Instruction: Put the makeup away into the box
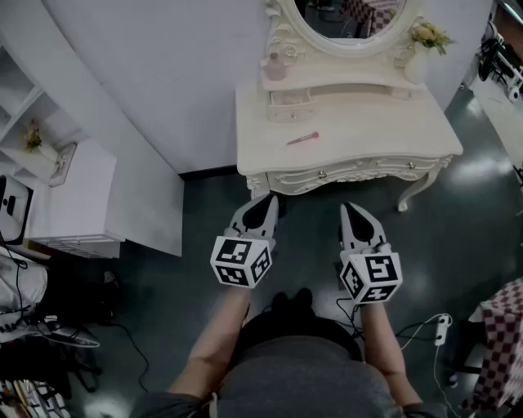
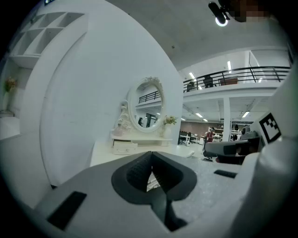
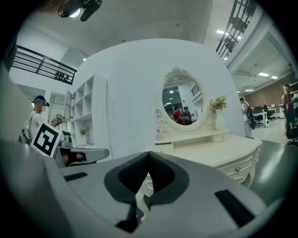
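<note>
A pink makeup stick [image 1: 303, 138] lies on the top of the white dressing table [image 1: 409, 131], in front of a small white drawer box [image 1: 290, 100] at the foot of the oval mirror [image 1: 351, 20]. My left gripper [image 1: 265, 204] and right gripper [image 1: 352, 211] are held side by side above the dark floor, short of the table's front edge, both pointing at it. Each has its jaws shut with nothing between them. The left gripper view shows the box [image 2: 125, 147] beyond the closed left gripper [image 2: 150, 161]. In the right gripper view the box [image 3: 163, 148] sits beyond the closed right gripper [image 3: 148, 161].
A pink bottle [image 1: 278, 65] and a vase of flowers [image 1: 423, 51] stand on the table's raised shelf. A white shelf unit [image 1: 78, 196] stands at the left by the curved white wall. Cables and a power strip [image 1: 441, 328] lie on the floor.
</note>
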Motion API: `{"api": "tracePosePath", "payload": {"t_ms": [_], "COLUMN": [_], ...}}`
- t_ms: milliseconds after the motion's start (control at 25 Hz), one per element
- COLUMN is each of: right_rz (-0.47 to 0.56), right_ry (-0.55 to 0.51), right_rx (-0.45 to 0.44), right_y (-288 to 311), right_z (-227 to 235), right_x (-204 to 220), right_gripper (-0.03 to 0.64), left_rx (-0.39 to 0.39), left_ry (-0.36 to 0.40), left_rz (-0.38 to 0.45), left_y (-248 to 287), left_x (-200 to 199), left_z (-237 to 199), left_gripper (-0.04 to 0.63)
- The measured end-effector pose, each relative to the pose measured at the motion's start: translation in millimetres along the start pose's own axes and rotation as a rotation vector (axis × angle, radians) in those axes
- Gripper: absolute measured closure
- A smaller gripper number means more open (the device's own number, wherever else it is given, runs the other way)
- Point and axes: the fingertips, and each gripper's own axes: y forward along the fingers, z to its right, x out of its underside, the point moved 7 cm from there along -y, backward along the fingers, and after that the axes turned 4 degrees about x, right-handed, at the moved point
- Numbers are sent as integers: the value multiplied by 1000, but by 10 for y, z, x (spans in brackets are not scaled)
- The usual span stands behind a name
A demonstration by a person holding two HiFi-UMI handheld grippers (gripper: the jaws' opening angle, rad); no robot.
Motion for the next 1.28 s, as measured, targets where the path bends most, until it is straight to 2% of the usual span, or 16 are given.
{"api": "tracePosePath", "payload": {"t_ms": [560,920,1280], "right_rz": [29,39,34], "right_ry": [50,57,66], "right_rx": [-39,-41,-32], "right_y": [32,21,174], "right_z": [303,456,560], "right_x": [-22,-60,-80], "right_gripper": [612,612,612], "left_rx": [-44,-44,-29], "left_ry": [20,73,87], "left_rz": [17,0,-36], "left_y": [193,305,527], "left_x": [-52,-106,-90], "left_z": [85,152,87], "left_gripper": [589,583,492]}}
